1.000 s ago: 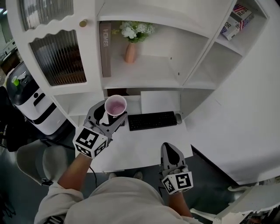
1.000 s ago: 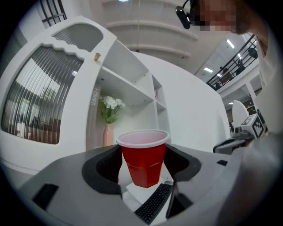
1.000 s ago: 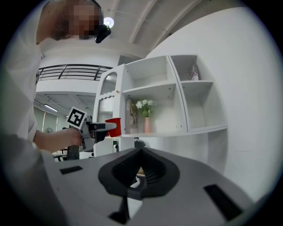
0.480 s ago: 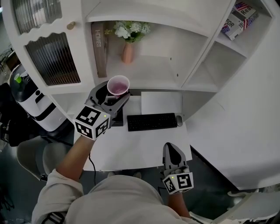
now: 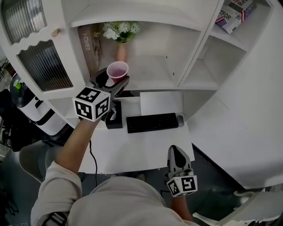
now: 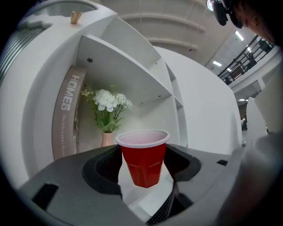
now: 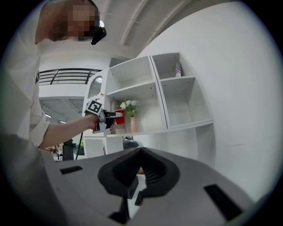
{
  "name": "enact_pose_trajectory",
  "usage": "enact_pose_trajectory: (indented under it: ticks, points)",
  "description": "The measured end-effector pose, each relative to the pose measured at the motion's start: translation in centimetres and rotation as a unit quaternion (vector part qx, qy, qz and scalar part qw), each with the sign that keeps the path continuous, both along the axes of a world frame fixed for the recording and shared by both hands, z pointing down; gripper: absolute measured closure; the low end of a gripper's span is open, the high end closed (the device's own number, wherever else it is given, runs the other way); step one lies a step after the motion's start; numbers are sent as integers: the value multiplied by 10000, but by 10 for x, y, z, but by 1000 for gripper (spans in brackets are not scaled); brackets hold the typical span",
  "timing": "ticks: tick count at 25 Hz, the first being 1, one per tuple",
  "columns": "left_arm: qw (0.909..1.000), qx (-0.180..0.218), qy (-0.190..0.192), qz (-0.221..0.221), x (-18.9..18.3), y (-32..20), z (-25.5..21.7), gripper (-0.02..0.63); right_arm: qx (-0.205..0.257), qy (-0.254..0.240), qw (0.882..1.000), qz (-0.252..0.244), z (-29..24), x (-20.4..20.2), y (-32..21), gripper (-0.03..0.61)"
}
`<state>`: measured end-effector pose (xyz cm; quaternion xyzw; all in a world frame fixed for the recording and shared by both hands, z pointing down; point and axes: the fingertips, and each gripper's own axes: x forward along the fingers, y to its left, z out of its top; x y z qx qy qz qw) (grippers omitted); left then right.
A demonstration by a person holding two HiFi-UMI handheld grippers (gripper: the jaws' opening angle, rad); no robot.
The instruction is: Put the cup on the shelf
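Observation:
A red plastic cup (image 5: 117, 70) with a white rim is upright between the jaws of my left gripper (image 5: 114, 78), which is shut on it. The cup hangs in front of the open shelf (image 5: 150, 78), just right of a brown book (image 5: 88, 48) and near a pink vase of white flowers (image 5: 120, 49). In the left gripper view the cup (image 6: 143, 156) fills the middle, with the vase (image 6: 107, 139) behind it. My right gripper (image 5: 177, 154) hangs low by the desk's front edge, shut with nothing in it. The right gripper view shows the cup (image 7: 118, 116) far off at shelf height.
On the white desk (image 5: 132, 150) lie a black keyboard (image 5: 152, 122), a mouse (image 5: 180, 120), a white sheet (image 5: 161, 102) and a black box (image 5: 116, 115). A white and black machine (image 5: 31, 110) and a chair (image 5: 33, 161) stand at the left. Books (image 5: 232, 13) sit in the upper right compartment.
My left gripper has carried the cup up and away from over the desk to the shelf opening, closer to the vase. The right gripper has stayed put.

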<state>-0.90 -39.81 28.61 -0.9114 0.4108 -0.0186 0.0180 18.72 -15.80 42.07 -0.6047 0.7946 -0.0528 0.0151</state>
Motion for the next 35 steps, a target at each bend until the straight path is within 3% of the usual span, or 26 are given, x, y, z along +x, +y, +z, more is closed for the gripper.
enact_pose_trajectory:
  ticks: [19, 35]
  points:
    - [9971, -431, -403, -484, 17, -71, 31, 319, -146, -172, 9993, 281, 20, 58, -1, 574]
    - [9925, -657, -690, -771, 22, -92, 53, 318, -194, -232, 9991, 302, 28, 90, -4, 574]
